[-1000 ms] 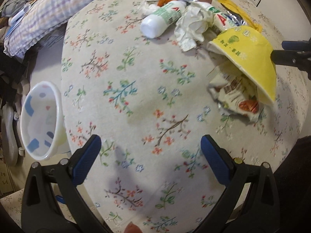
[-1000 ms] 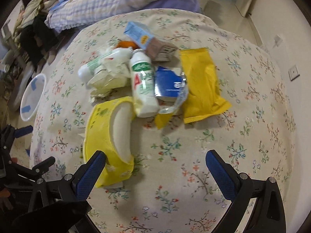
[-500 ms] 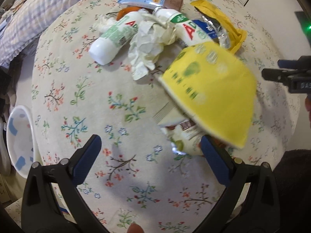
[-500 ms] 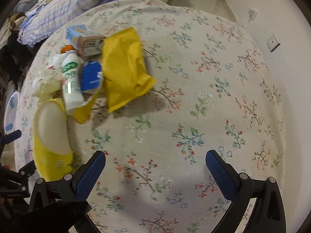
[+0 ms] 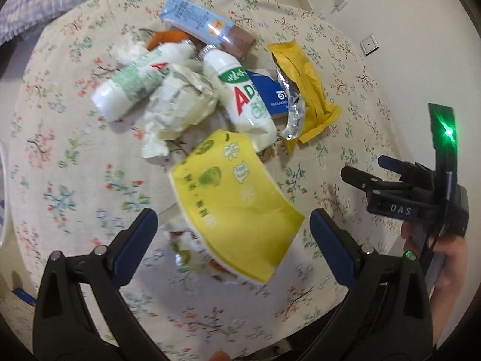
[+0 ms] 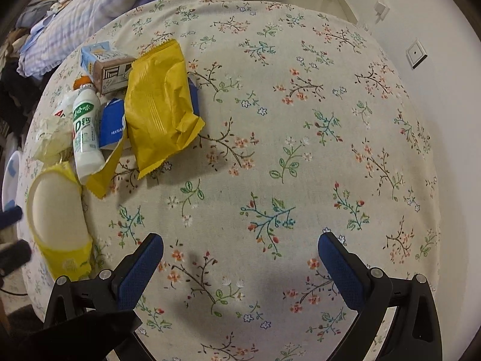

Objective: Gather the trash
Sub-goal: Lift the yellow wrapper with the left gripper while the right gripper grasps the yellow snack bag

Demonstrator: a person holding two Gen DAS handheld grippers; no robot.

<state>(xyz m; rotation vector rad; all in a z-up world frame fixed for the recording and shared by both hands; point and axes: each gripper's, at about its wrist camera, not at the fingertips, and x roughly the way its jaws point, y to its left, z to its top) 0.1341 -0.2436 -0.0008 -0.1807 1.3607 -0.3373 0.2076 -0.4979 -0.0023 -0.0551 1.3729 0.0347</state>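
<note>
A pile of trash lies on the floral tablecloth (image 6: 300, 150). It holds a yellow paper bowl (image 5: 234, 210) tipped on its side, a snack wrapper (image 5: 186, 252) under it, two white bottles (image 5: 240, 102), crumpled paper (image 5: 177, 105), a blue carton (image 5: 198, 21), a blue pack (image 5: 270, 96) and a yellow wrapper (image 5: 303, 81). My left gripper (image 5: 233, 228) is open, and the bowl sits between its fingers without being squeezed. My right gripper (image 6: 240, 240) is open over bare cloth, right of the bowl (image 6: 57, 219) and the yellow wrapper (image 6: 159, 111).
Striped bedding (image 6: 75, 15) lies beyond the table's far left edge. A white bin (image 6: 9, 174) shows low at the left. A wall with a socket (image 6: 416, 52) stands close on the right. A hand (image 5: 448, 252) holds the right gripper (image 5: 369, 174).
My left gripper has moved right and forward, so the yellow bowl now lies between its fingers. My right gripper has swung right, away from the pile, over bare cloth.
</note>
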